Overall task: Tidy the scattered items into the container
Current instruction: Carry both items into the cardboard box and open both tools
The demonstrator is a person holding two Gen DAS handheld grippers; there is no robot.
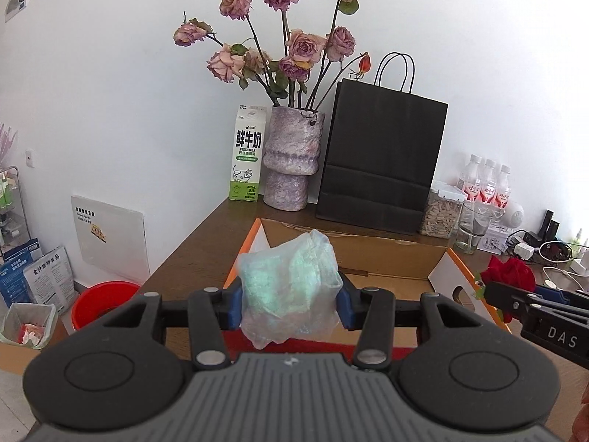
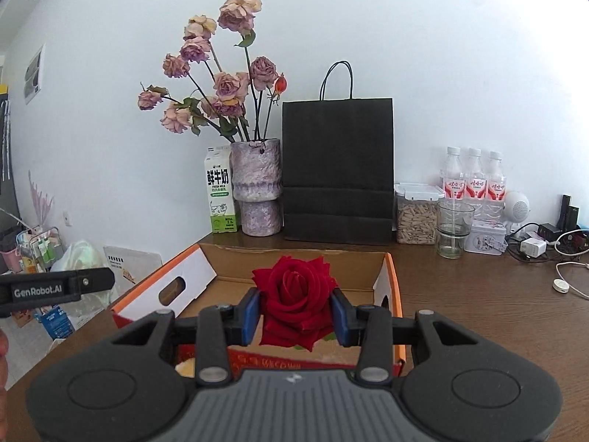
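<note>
While both grippers hover side by side above an open cardboard box [image 1: 390, 254] on a brown wooden table [image 1: 198, 243], each one carries something. Going left to right: on the floor to the far left sit a small lined waste bin [image 1: 27, 326] and a red bucket [image 1: 103, 300].

Next comes the left gripper [image 1: 291, 304], its blue pads partly closed and pressing on both sides of a crumpled, translucent plastic bag [image 1: 291, 287] with a pale green shimmer. The bag is lifted off the table, held over the left part of the box.

To its right, the right gripper [image 2: 294, 315] is likewise partly closed, its blue pads squeezing a red rose bloom [image 2: 296, 298] from both sides. The bloom faces the camera and hangs over the near part of the box. The box has orange edges, white end flaps with hand-hole cut-outs, and a bare brown floor.

Behind the box, along a white wall, stand from left to right a green and white milk carton [image 2: 220, 191], a mottled purple vase [image 2: 257, 188] of faded pink roses, a black paper bag [image 2: 338, 169] with handles, a clear jar of seeds [image 2: 416, 217], a glass cup [image 2: 453, 228], three water bottles [image 2: 474, 180], and chargers with cables [image 2: 533, 246].
</note>
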